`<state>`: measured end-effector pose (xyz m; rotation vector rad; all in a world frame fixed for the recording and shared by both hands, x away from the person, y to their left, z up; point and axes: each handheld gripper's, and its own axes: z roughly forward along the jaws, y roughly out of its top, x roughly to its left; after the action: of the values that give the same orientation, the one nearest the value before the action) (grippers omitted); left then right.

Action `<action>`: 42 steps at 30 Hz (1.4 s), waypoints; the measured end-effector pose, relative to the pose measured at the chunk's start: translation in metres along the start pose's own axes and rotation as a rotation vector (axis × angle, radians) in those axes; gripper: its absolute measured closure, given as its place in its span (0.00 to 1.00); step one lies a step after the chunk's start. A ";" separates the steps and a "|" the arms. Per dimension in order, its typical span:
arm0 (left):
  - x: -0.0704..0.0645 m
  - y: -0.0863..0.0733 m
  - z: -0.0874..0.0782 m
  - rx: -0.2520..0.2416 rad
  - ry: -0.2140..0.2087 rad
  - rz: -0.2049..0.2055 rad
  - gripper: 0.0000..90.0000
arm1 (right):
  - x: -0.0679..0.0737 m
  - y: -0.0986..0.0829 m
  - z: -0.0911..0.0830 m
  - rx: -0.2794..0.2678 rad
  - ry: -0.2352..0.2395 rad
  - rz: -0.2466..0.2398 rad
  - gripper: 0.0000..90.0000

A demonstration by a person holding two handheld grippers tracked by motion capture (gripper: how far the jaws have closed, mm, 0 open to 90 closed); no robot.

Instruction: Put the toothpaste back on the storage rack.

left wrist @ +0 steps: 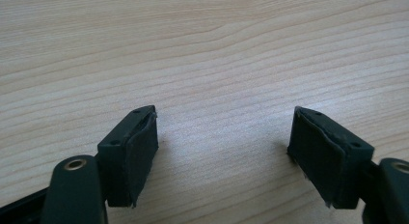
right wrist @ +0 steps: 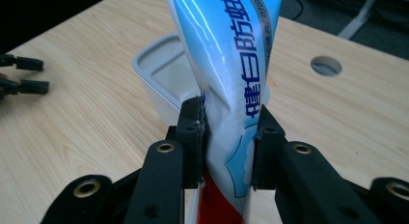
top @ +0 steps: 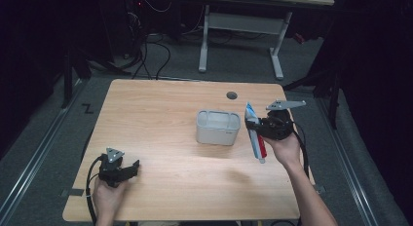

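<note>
A blue, white and red toothpaste tube (top: 255,134) (right wrist: 231,55) is held off the table, tilted, crimped end up and cap end down. My right gripper (top: 253,126) (right wrist: 226,137) is shut on its middle, just right of a grey rectangular container (top: 217,127) (right wrist: 161,72) that stands open near the table's centre. My left gripper (top: 130,168) (left wrist: 224,151) rests low at the front left of the wooden table (top: 160,114), open, with bare wood between its pads.
A round cable hole (top: 232,95) (right wrist: 326,65) sits near the table's far edge. Beyond the table stand a white desk frame (top: 238,36) and loose cables on grey floor. The table's right edge lies close under my right forearm.
</note>
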<state>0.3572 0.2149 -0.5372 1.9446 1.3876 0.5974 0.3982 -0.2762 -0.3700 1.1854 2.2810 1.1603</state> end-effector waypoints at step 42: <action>0.002 0.000 0.000 -0.006 -0.006 -0.014 0.29 | 0.019 0.086 0.035 -0.184 0.098 -0.035 0.80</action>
<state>0.3574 0.2165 -0.5372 1.9293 1.3927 0.5877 0.4535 -0.2146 -0.3229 1.0372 2.1988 1.4093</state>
